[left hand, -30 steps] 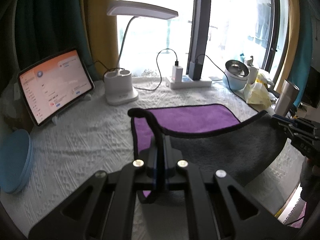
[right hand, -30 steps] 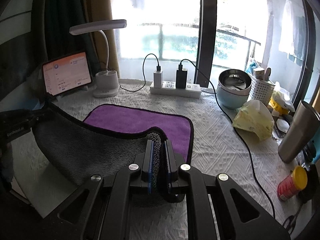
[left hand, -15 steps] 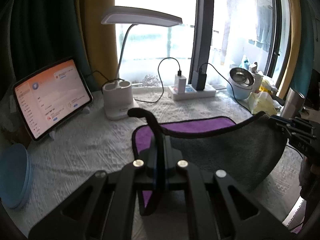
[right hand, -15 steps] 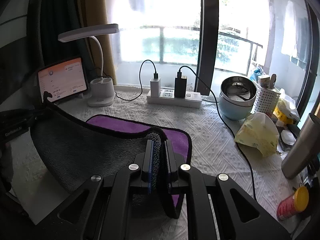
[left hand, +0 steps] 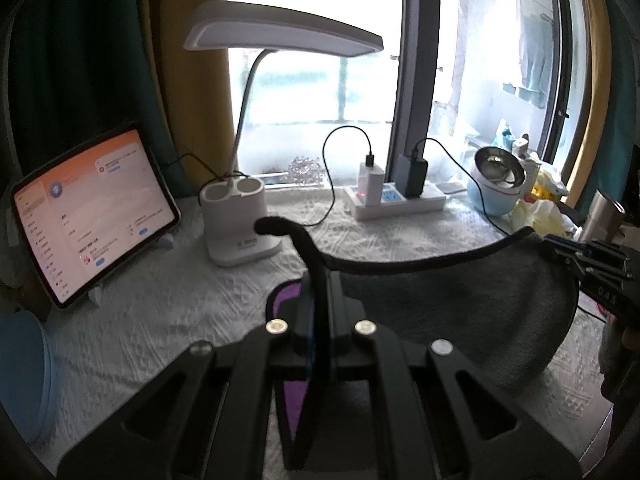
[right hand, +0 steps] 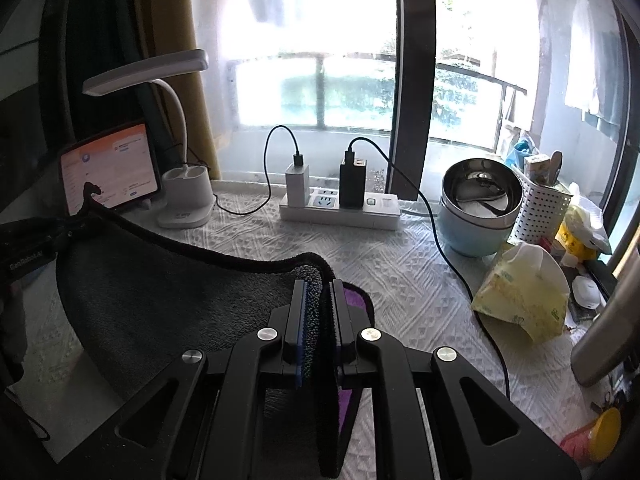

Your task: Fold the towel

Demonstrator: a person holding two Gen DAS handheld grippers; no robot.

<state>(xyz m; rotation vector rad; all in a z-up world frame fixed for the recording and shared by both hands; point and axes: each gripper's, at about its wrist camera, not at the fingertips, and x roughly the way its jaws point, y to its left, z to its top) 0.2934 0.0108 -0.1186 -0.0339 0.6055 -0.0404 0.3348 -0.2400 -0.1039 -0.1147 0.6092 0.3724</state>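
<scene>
A: What is nearest the cameras?

B: The two black two-finger grippers. The left gripper (left hand: 320,300) has its jaws pressed together on the black-trimmed edge of the grey and purple plush towel (left hand: 460,304). The right gripper (right hand: 318,308) is likewise clamped tight on another part of that towel (right hand: 168,292), with a thick bunch of cloth between its blue pads.

A: And where is the towel?

B: Raised between the two grippers, grey side towards the cameras, sagging in a curve above the white textured tablecloth (left hand: 168,304). A little purple shows just beyond each gripper's fingers. Its lower part is hidden behind the grippers, so I cannot tell how much rests on the table.

A: What is beyond it?

B: To the left, a tablet with an orange and white screen (left hand: 88,208) leans on a stand. Beside it stands a white desk lamp with a pen-holder base (left hand: 236,216). Further back, by the window, lies a white power strip with two chargers plugged in (right hand: 340,208). To the right stand a pale blue pot holding steel bowls (right hand: 480,208) and a yellow tissue pack (right hand: 524,292).
</scene>
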